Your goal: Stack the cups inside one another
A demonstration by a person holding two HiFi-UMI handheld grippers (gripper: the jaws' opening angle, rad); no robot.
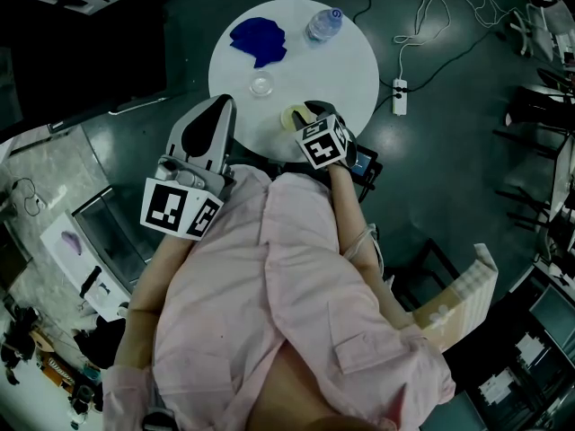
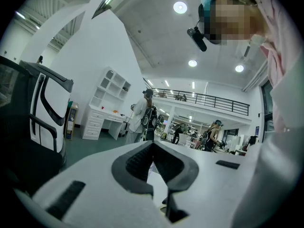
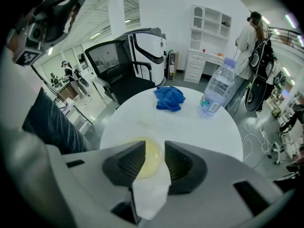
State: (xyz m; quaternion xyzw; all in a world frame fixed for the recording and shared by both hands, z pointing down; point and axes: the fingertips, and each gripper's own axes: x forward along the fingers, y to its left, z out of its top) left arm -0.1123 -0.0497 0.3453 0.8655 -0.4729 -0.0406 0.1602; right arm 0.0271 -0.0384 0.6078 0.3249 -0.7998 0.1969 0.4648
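One yellowish cup (image 3: 150, 159) sits between the right gripper's (image 3: 154, 146) parted fingers; the left gripper's (image 2: 153, 147) fingers are together, empty.

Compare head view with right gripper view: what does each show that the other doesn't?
Head view only: the left gripper, a power strip on the floor, and a clear cup, plain only here.
Right gripper view only: a black chair, a white cabinet, a standing person, and the right gripper with its jaws apart.
Both: the round white table, blue cloth, water bottle, and a yellowish cup at the right gripper.
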